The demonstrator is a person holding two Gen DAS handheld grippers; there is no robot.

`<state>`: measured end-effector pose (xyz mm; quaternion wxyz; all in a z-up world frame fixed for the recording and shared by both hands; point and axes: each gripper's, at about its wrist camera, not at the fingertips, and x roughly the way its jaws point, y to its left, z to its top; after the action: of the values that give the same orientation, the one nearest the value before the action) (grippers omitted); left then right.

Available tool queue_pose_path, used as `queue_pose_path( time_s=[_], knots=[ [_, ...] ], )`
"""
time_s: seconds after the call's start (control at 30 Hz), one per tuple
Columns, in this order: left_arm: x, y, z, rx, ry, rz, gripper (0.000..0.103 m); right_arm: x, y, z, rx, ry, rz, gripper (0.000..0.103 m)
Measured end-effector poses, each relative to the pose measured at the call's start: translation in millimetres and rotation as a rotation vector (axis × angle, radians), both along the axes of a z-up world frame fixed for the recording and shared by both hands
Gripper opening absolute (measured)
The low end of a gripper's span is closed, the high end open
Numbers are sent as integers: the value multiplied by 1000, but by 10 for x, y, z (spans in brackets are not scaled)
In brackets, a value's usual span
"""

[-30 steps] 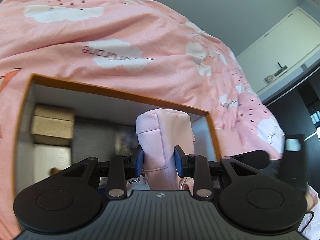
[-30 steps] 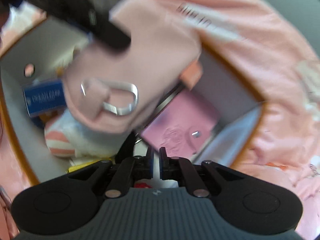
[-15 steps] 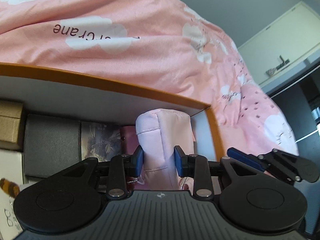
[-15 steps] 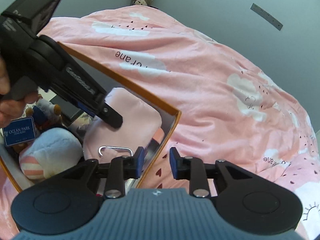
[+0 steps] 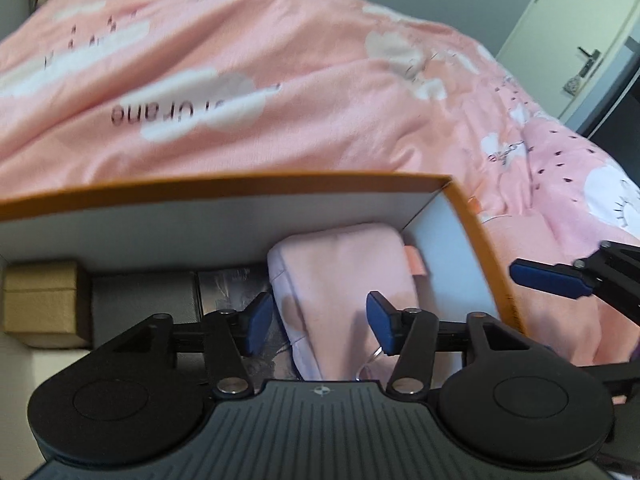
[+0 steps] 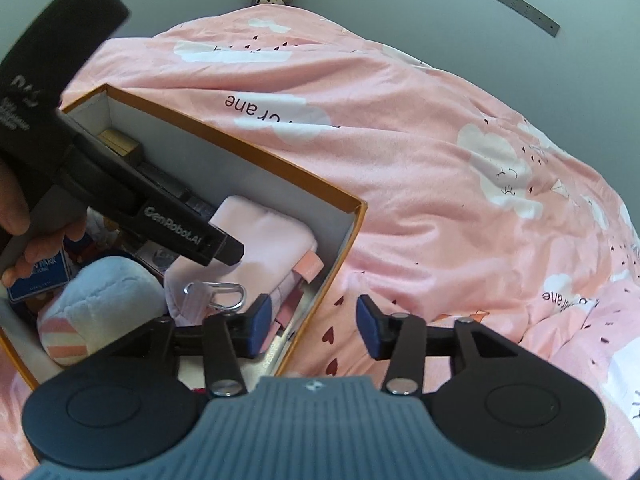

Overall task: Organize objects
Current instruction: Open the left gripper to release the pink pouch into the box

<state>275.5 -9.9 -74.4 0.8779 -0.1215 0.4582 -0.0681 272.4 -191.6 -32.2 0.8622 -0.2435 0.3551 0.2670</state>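
A pink quilt point(image 6: 420, 168) with white cloud print covers the bed. Behind the quilt stands a plain grey wall point(image 6: 400, 8). Right of the quilt, a white door point(image 5: 576, 40) with a handle adjoins a dark opening.

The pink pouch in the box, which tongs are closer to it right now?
Left. The left tongs straddle the pink pouch, jaws opening and pads off the fabric. The right tongs hang outside the box's orange wall, over the bedspread.
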Motion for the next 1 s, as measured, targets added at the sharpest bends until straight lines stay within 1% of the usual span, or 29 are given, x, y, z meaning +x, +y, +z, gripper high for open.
queue_pose_path(
  time_s=[0.03,0.13,0.17,0.2,0.23,0.27,0.33,0.47,0.57,0.63,0.73,0.83,0.93,1.0],
  knots=[
    [-42,-7,59,9,-21,-9,66,-16,-7,14,10,3,-3,59],
    [-201,-51,254,62,-78,-25,69,-78,-21,75,33,-1,-10,65],
    [-254,-70,320,83,-95,-25,71,-106,-22,101,40,-4,-12,67],
    [-319,-83,387,103,-115,-20,72,-134,-23,127,46,-6,-15,71],
    [-396,-90,454,122,-140,-14,77,-166,-26,157,55,-9,-20,75],
    [-468,-100,517,141,-165,-9,80,-202,-31,188,67,-12,-25,76],
    [-618,-106,641,173,-215,4,82,-277,-44,249,94,-7,-33,82],
    [-884,-88,850,209,-282,34,83,-453,-75,352,153,7,-55,85],
    [-1077,-38,968,210,-316,67,83,-605,-94,430,202,10,-81,92],
    [-1222,-21,1018,221,-347,89,83,-700,-110,491,242,8,-103,99],
    [-1448,-8,1050,240,-401,132,84,-884,-110,588,301,-11,-131,102],
    [-1659,15,1044,252,-447,164,90,-1073,-92,672,348,-52,-147,102],
    [-1835,63,1014,256,-470,208,93,-1270,-63,731,385,-105,-154,102],
    [-1947,89,982,270,-487,242,93,-1394,-34,753,386,-150,-154,102]
  ],
)
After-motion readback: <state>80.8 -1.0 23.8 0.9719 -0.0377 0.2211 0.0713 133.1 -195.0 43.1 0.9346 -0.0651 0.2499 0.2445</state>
